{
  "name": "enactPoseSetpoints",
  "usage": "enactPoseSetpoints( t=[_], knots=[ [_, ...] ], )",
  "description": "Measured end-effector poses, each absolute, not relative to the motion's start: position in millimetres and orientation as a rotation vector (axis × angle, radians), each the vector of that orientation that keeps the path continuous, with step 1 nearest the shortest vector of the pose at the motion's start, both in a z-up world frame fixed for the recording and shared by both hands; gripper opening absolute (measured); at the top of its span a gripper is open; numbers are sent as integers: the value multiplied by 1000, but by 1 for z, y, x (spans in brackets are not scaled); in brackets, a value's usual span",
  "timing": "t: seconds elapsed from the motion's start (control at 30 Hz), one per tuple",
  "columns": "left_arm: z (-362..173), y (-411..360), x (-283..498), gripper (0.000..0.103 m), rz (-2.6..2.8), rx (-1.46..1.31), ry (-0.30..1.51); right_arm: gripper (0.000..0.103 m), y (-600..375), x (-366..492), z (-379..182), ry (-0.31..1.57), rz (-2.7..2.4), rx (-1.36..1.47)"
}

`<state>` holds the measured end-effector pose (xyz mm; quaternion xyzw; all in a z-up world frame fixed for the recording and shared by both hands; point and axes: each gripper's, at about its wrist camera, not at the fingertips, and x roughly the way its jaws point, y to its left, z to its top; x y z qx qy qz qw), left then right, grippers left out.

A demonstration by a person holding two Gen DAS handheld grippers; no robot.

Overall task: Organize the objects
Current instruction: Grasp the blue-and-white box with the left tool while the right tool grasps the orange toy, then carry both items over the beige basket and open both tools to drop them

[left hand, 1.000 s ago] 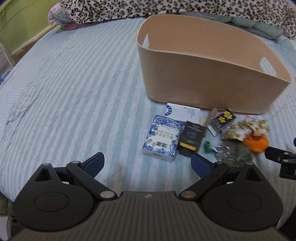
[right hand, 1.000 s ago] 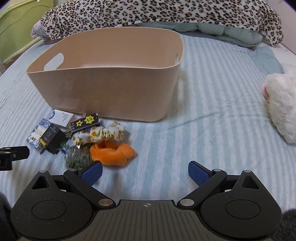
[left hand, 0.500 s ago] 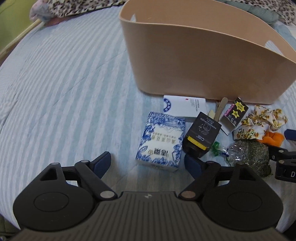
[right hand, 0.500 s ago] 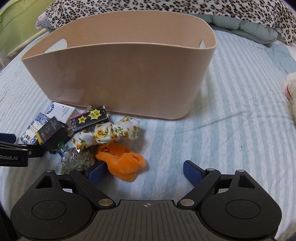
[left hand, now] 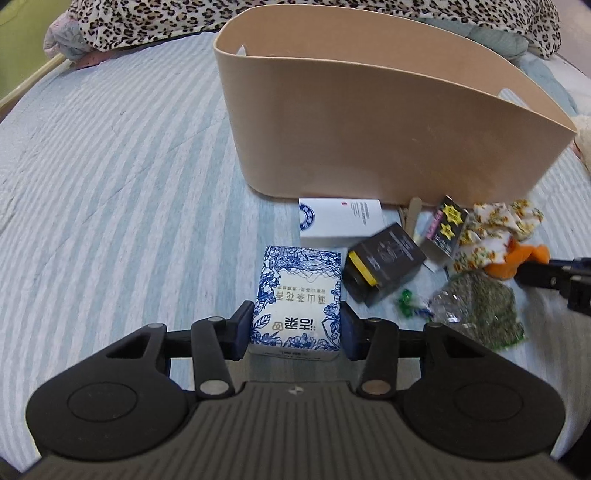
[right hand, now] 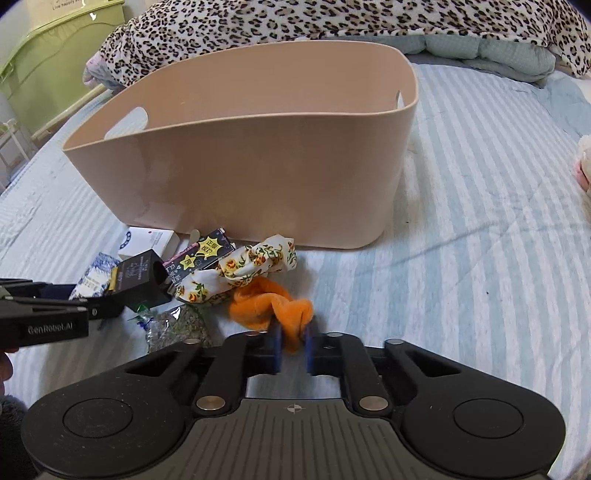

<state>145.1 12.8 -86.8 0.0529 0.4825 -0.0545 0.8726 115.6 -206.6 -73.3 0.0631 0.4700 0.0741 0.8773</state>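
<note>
A tan plastic bin (left hand: 369, 122) stands on the striped bed; it also shows in the right wrist view (right hand: 258, 166). My left gripper (left hand: 295, 326) is shut on a blue-and-white patterned box (left hand: 299, 295), its pads against the box's two sides. My right gripper (right hand: 293, 349) is shut on an orange scrunchie (right hand: 269, 302). Beside them lie a black box (left hand: 384, 262), a white card box (left hand: 338, 219), a floral scrunchie (right hand: 243, 269), a starred black packet (right hand: 205, 254) and a clear bag of green bits (left hand: 480, 306).
A leopard-print blanket (right hand: 332, 22) and a folded green quilt (right hand: 487, 55) lie behind the bin. A green storage box (right hand: 55, 62) stands off the bed at the left. A white plush toy (right hand: 583, 162) sits at the right edge.
Both grippers moved forward and down to the pile and closed: the left onto the blue-and-white box, the right onto the orange scrunchie. Both were open before.
</note>
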Motion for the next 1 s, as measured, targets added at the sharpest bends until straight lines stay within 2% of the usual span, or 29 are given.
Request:
enactPoseSetpoints(
  t=[0.23,0.53,0.77,1.0],
  knots=[
    [-60,15,120,48,-75,72,970,10,-223,95,-55,952,153,150],
    [-7,22,97,48,-75,33,845,10,-244,84,1,835,164,191],
    [41,16,107,48,-85,55,706,10,-250,101,39,707,130,161],
    [54,10,142,48,-82,76,670,10,-250,143,48,669,101,143]
  ],
)
